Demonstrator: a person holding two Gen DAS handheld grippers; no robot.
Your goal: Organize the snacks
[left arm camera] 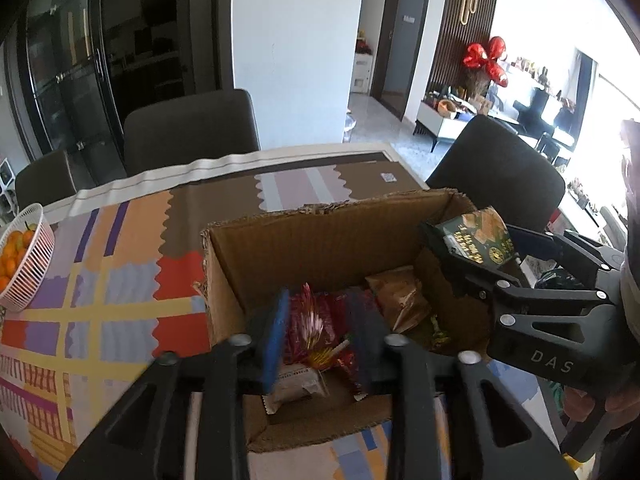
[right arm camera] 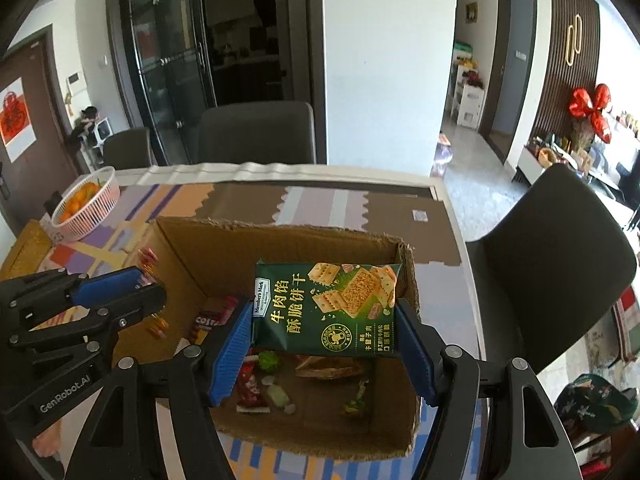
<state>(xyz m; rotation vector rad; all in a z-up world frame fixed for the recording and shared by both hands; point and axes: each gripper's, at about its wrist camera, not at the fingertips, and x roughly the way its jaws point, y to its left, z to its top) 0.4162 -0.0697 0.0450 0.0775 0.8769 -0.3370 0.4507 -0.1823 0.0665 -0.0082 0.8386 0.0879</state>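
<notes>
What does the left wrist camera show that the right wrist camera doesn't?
Only the left wrist view shows the left hand-held gripper from behind, its blue pads open over a red snack packet lying in the box.

Only the right wrist view shows the printed front of the green cracker packet, a dark door with a red paper decoration and a person far off.

Both show the cardboard box on the patterned tablecloth, the basket of oranges, and the right hand-held gripper gripping the green packet above the box.
</notes>
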